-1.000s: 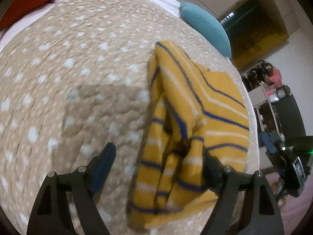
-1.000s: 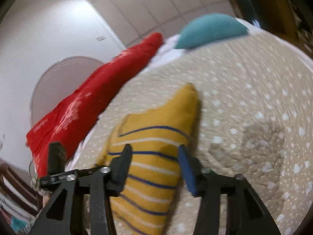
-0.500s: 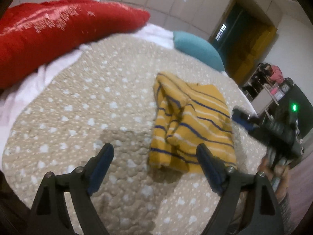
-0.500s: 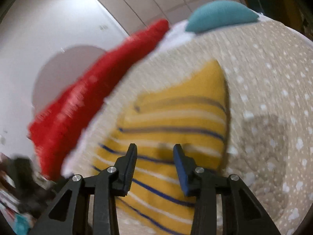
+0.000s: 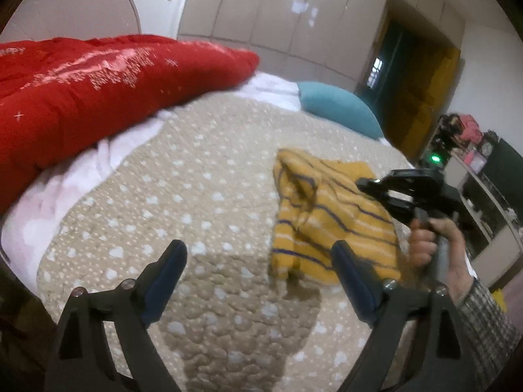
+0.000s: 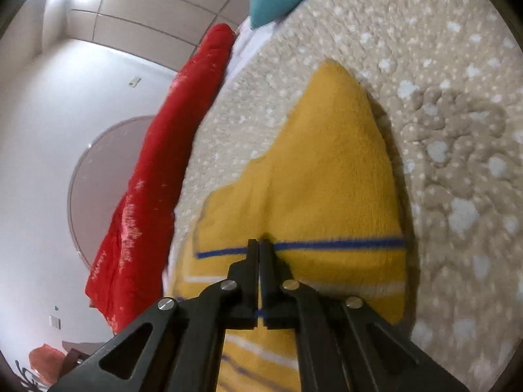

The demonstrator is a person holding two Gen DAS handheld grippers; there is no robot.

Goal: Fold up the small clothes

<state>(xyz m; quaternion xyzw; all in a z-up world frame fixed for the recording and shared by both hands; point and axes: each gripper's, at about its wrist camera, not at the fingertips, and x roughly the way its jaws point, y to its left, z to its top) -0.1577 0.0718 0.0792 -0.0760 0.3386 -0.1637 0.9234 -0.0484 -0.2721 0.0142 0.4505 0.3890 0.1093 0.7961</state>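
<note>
A yellow garment with blue and white stripes (image 5: 327, 215) lies loosely folded on the spotted beige bedspread (image 5: 196, 179). My left gripper (image 5: 258, 248) hovers short of the garment's near edge, its jaws opening wide with nothing between them. In the right wrist view the garment (image 6: 327, 179) fills the middle. There my right gripper (image 6: 260, 243) is closing, its jaws nearly together and pinching a raised ridge of the cloth at a blue stripe. The right gripper (image 5: 362, 184) also shows in the left wrist view over the garment's right side, held by a hand (image 5: 425, 241).
A red duvet (image 5: 98, 91) is bunched along the far left of the bed over a white sheet (image 5: 81, 176). A teal pillow (image 5: 336, 107) lies at the far end. Shelves with clutter (image 5: 474, 163) stand beyond the bed's right edge.
The left gripper let go of the garment, drew back and rose, opening wider. The right gripper rolled, dropped onto the garment and closed its jaws on the cloth.
</note>
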